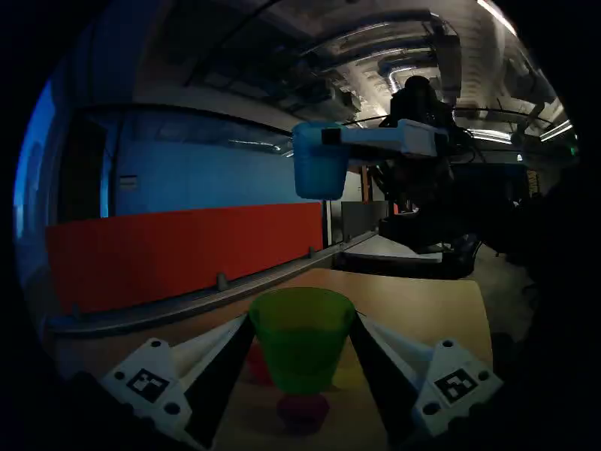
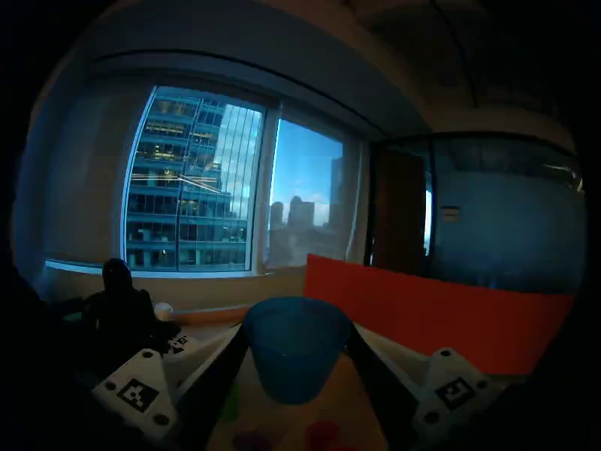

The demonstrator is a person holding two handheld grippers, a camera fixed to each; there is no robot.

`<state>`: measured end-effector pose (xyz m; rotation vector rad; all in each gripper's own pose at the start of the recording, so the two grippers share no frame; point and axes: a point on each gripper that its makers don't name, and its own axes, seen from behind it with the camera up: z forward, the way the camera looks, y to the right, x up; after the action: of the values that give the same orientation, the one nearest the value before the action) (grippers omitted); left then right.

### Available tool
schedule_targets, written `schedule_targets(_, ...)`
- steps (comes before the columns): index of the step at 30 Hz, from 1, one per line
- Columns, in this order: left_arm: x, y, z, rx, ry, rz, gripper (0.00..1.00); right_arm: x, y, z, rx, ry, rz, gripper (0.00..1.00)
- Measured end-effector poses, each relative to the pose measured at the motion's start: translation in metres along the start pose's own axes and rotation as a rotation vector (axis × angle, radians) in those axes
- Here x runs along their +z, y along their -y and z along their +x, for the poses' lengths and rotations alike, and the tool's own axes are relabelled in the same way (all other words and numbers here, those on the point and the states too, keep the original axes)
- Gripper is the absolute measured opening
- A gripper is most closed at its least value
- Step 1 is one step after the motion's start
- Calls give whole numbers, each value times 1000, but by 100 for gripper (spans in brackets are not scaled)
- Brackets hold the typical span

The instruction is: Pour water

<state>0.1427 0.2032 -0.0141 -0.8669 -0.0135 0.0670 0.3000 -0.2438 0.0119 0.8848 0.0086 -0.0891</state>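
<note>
A translucent green cup (image 1: 302, 342) stands upright between the fingers of my left gripper (image 1: 302, 323), which is shut on it above the wooden table (image 1: 421, 301). Higher up and farther off, my right gripper (image 1: 321, 150) reaches in from the right and holds a blue cup (image 1: 319, 169) upright in the air. In the right gripper view the same blue cup (image 2: 295, 353) sits between the fingers of my right gripper (image 2: 297, 331), shut on its sides. Whether either cup holds water cannot be told.
Small red (image 1: 303, 412) and yellow (image 1: 345, 376) items lie on the table under the green cup. Coloured items (image 2: 323, 434) also show below the blue cup. An orange-red panel (image 1: 188, 255) runs behind the table. A large window (image 2: 195, 195) and a dark figure (image 2: 120, 304) are at the left.
</note>
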Motion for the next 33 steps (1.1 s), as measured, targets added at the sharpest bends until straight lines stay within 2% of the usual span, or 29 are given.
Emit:
schedule_targets(15, -21, 22, -1, 10, 12, 64, 87, -45, -34, -21, 39, 14, -89, 92)
schedule_targets(33, -42, 42, 9, 27, 14, 128, 87, -89, -76, -41, 33, 55, -196, 92)
